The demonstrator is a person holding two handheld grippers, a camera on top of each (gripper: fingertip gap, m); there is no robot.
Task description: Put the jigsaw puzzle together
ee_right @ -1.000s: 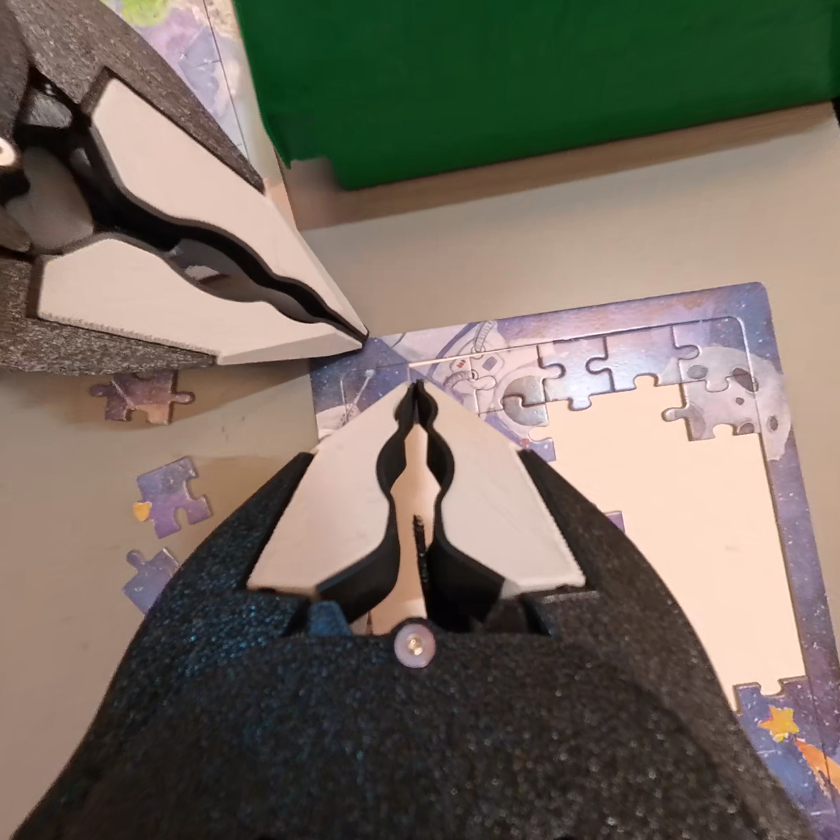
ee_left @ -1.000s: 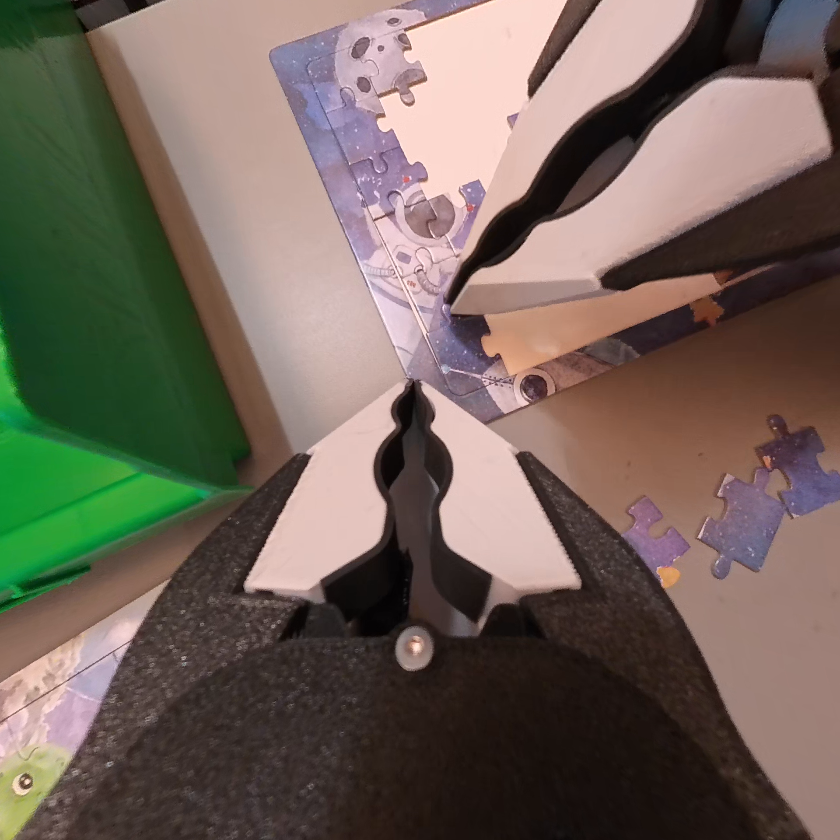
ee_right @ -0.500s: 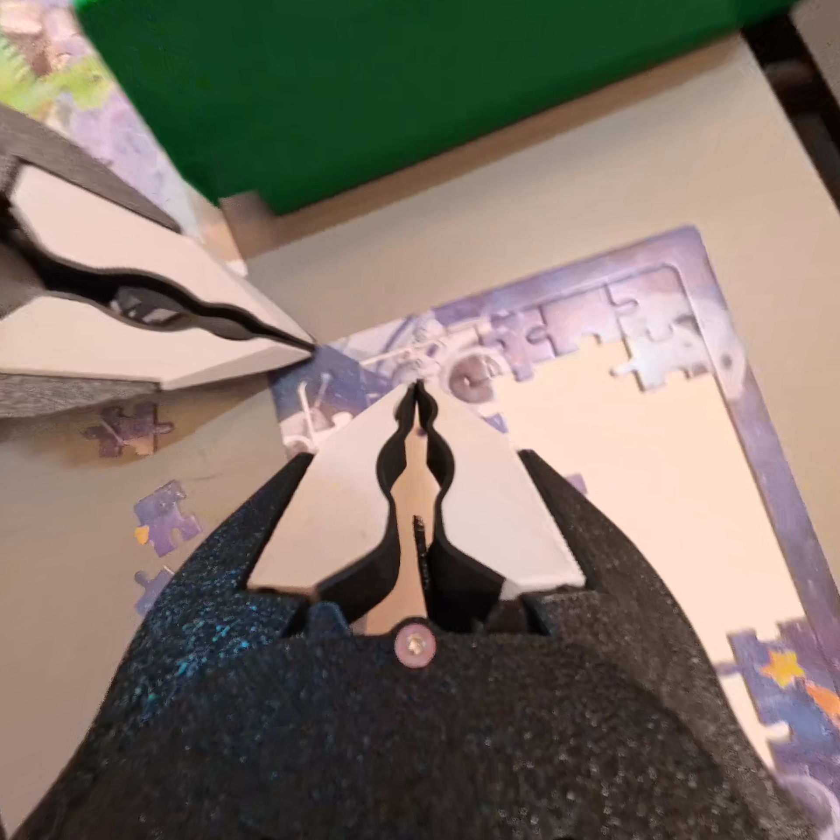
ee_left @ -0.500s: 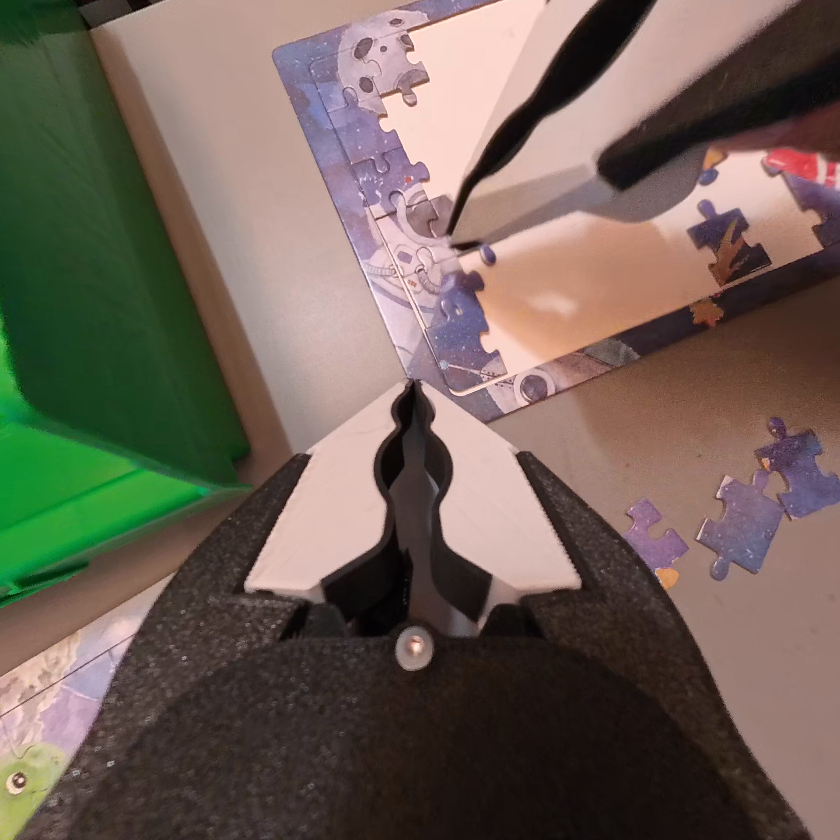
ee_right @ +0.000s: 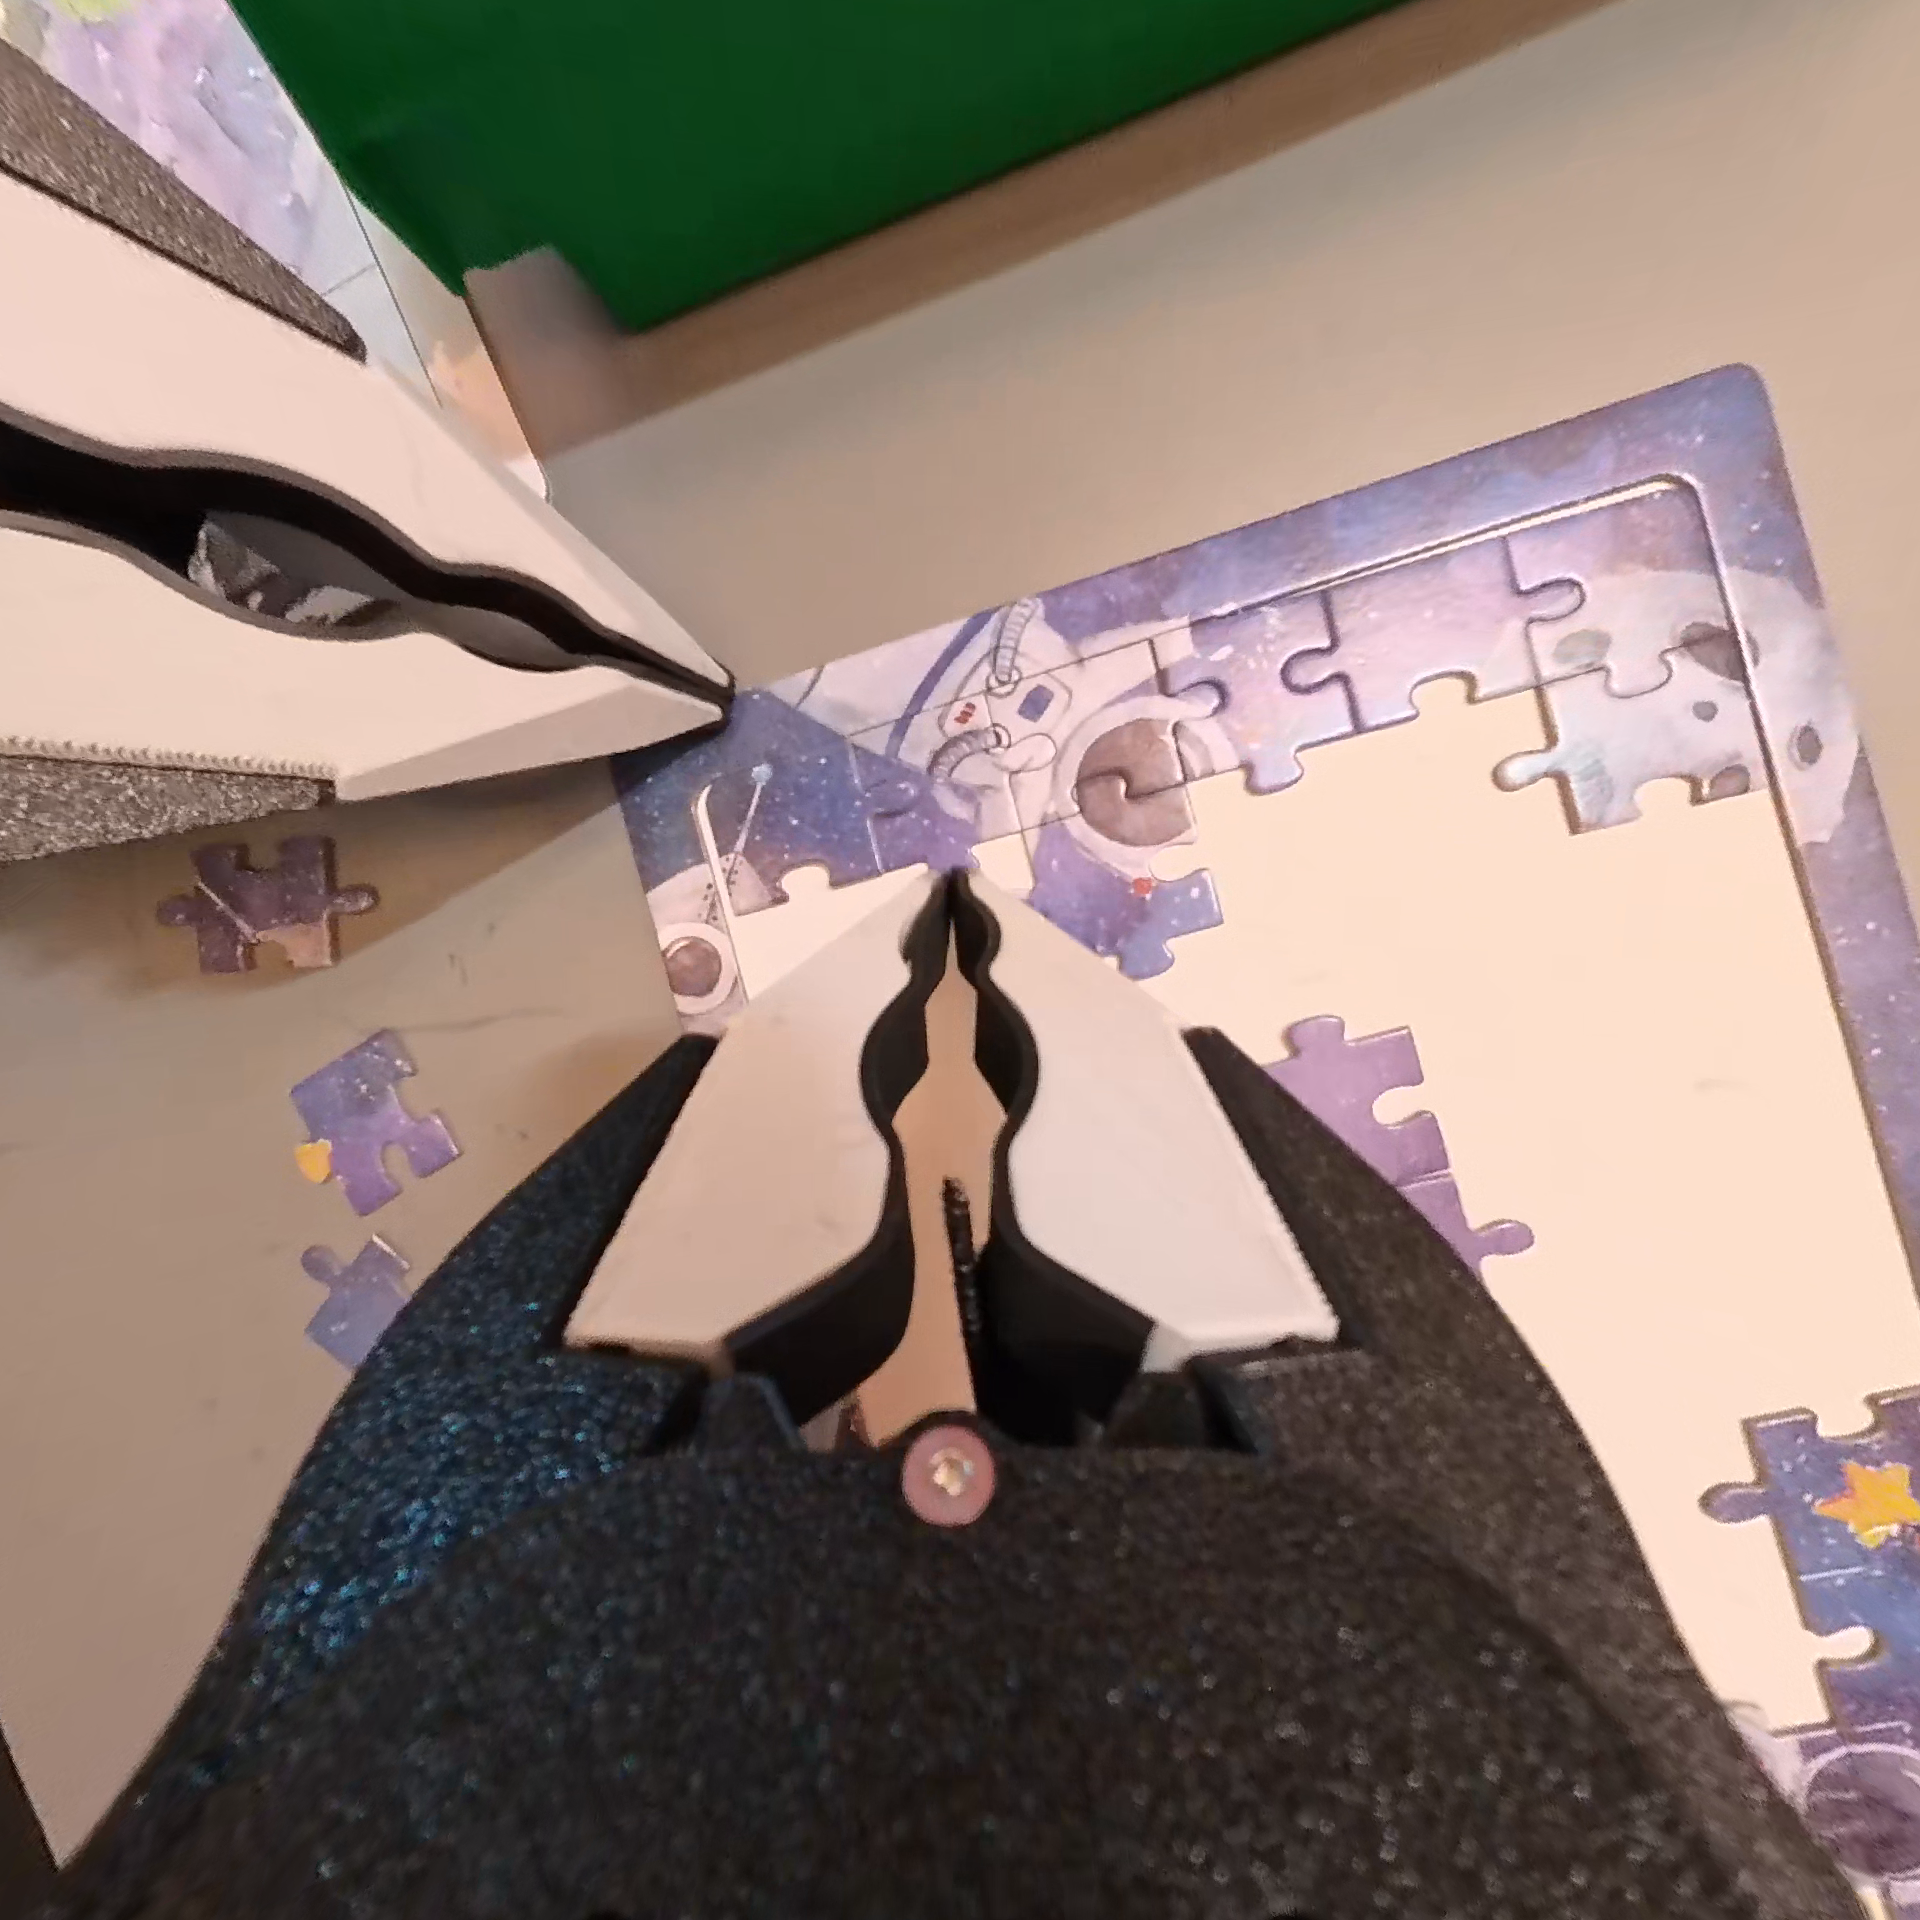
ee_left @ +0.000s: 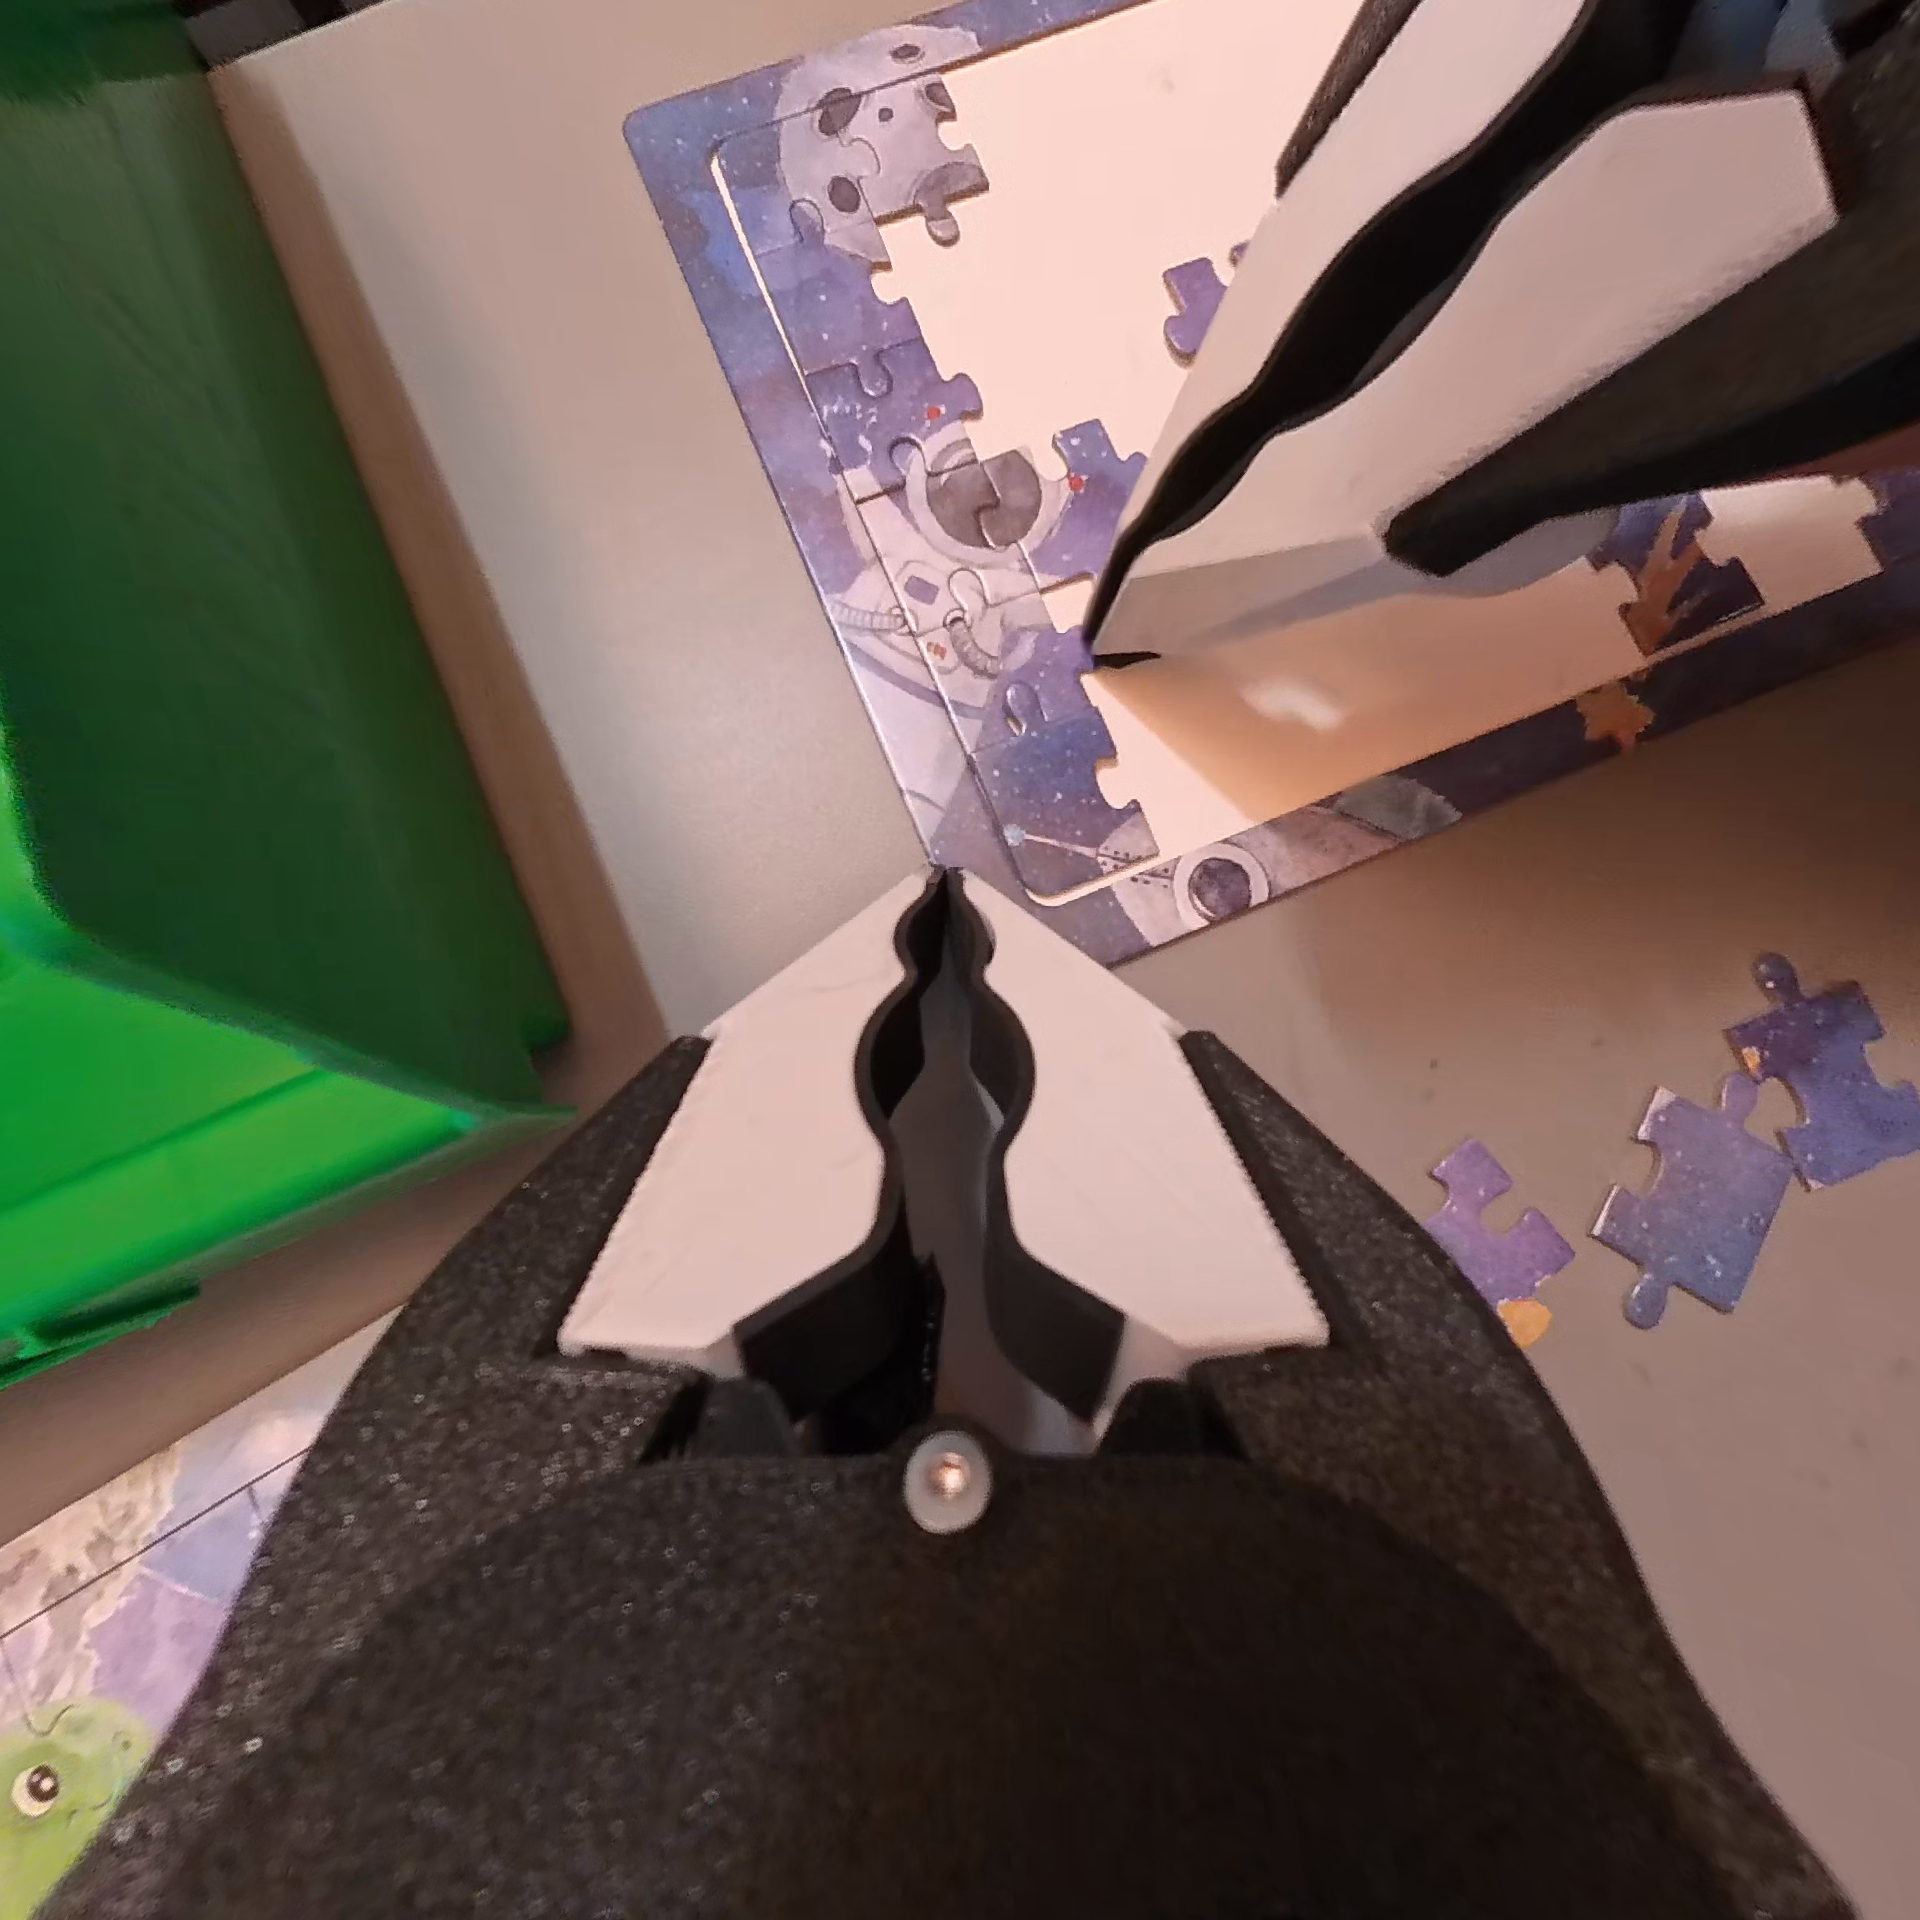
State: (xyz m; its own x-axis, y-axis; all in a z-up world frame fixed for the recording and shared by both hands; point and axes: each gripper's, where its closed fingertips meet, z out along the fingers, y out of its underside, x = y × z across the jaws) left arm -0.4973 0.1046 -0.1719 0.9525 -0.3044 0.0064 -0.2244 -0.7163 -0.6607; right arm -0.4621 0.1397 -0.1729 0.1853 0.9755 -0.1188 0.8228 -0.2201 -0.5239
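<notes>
Right gripper (ee_right: 954, 883), white fingers closed, holding nothing, tips resting at edge of dark-blue starry puzzle piece (ee_right: 920, 826) seated in purple-bordered cardboard puzzle tray (ee_right: 1787, 790). Left gripper (ee_left: 945, 883) closed, empty, hovering beside tray corner at 5 o'clock.

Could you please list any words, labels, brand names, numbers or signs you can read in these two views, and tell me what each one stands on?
None: no readable writing shows in either view.
The puzzle tray and its fitted pieces carry only pictures: an astronaut, a moon, stars.
The loose puzzle pieces on the table show starry sky, no letters.
The green bin, left gripper and right gripper are plain and unmarked.
</notes>
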